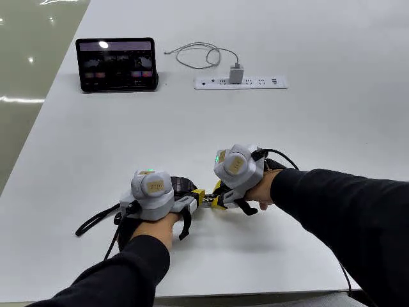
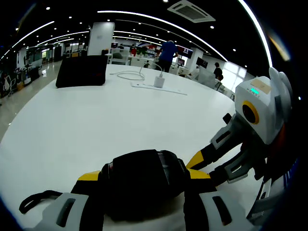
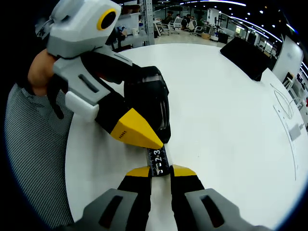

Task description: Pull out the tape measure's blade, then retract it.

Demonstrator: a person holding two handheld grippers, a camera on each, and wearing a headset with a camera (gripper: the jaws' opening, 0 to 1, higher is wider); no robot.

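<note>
With only a short length of blade (image 3: 157, 161) showing, the pull looks barely begun: draw the right tool (image 3: 159, 172) straight away along the blade's own line, low over the tabletop (image 1: 192, 115), while the other pins the case steady, so the strip neither kinks nor slips. The left tool (image 2: 144, 174) is clenched around the black tape measure (image 3: 151, 103), which rests on the tabletop near its front edge; the right tool's yellow tips are pinched on the blade's end

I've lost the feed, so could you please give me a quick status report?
Left gripper shut on tape measure. Right gripper shut on blade, short length out. Tablet, power strip well away.
</note>
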